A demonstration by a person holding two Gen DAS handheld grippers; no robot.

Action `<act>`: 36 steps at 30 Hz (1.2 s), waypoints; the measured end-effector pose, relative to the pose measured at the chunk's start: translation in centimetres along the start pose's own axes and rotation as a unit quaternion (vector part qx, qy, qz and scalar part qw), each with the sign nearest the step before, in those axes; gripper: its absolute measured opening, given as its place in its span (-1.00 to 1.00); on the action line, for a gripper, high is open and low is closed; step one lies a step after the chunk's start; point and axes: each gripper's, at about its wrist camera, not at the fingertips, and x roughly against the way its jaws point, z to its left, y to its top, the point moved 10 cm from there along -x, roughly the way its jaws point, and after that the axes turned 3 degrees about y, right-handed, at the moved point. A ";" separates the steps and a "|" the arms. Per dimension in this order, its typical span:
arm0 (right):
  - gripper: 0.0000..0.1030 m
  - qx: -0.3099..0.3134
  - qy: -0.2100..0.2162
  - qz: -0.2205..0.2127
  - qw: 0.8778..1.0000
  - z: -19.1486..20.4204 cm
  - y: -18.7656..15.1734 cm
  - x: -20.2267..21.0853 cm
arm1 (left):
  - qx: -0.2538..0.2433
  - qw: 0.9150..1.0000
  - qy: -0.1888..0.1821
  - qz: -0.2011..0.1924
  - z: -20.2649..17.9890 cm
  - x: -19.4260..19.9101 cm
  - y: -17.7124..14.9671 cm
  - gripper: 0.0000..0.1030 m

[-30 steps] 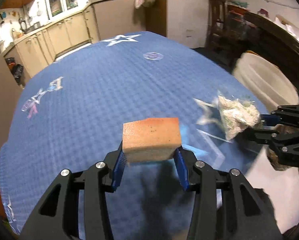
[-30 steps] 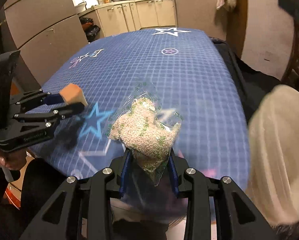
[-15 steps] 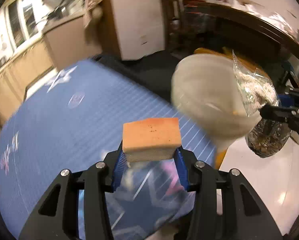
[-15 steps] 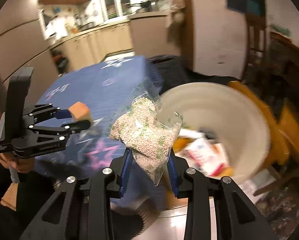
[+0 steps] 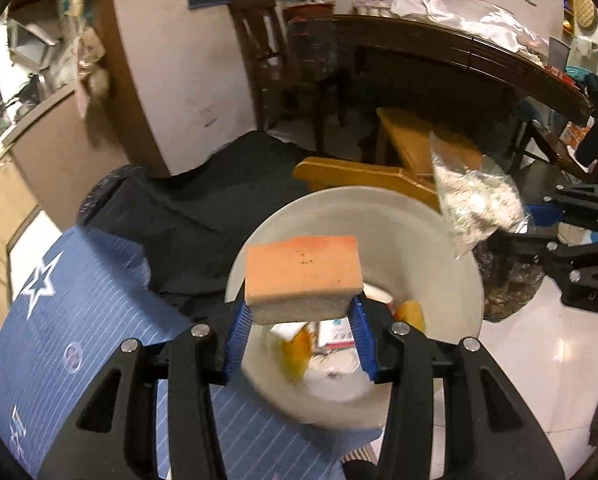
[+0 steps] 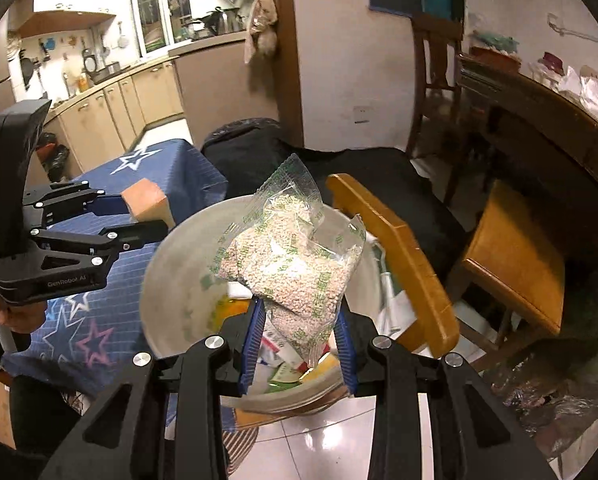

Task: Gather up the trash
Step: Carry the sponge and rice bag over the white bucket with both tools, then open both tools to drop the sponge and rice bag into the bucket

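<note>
Blue checked cloth with star prints covers the table (image 5: 99, 320), and its corner ends just beside the round white plastic bin (image 5: 465, 276) on the pale tiled floor (image 5: 539, 344). A yellow wooden stool (image 6: 395, 248) leans at the bin's far rim, with black fabric (image 5: 203, 208) heaped behind and a dark wooden table (image 5: 459, 52) further back — open floor shows only on the right side. The left gripper (image 5: 299, 322) is clamped on a rectangular orange sponge (image 5: 303, 268), held above the bin's mouth. The right gripper (image 6: 299, 344) pinches a clear plastic bag of pale pellets (image 6: 291, 264) with green print, also over the bin. Inside lie yellow scraps and printed wrappers (image 5: 331, 332) — blurred.
</note>
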 end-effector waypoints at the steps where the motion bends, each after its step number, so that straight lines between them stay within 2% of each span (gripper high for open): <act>1: -0.34 0.000 -0.004 0.006 1.000 -0.5 0.5 -0.7 | -0.004 1.000 -0.002 0.002 -0.2 -0.4 0.4 -0.16; 4: -0.34 0.000 -0.010 0.031 0.999 -0.9 1.3 -3.2 | -0.016 1.000 -0.002 0.022 -0.3 -2.6 0.9 -0.16; 6: -0.34 0.010 -0.019 0.050 0.998 -0.8 1.5 -5.0 | -0.016 0.999 -0.016 0.050 -0.6 -4.4 0.4 -0.16; 9: -0.34 0.022 -0.019 0.087 0.996 -0.2 1.3 -7.3 | -0.032 0.997 -0.012 0.072 -0.8 -6.0 -0.4 -0.16; 16: -0.34 0.050 -0.029 0.135 0.989 0.9 0.4 -9.9 | -0.042 0.995 -0.016 0.089 -0.5 -7.4 -1.0 -0.16; 23: -0.34 0.056 -0.029 0.153 0.986 1.0 -0.1 -11.2 | -0.053 0.993 -0.010 0.102 -0.8 -8.2 -1.4 -0.15; 36: -0.33 0.065 -0.030 0.164 0.984 1.2 0.2 -11.7 | -0.080 0.990 0.025 0.113 0.0 -8.9 -1.5 -0.15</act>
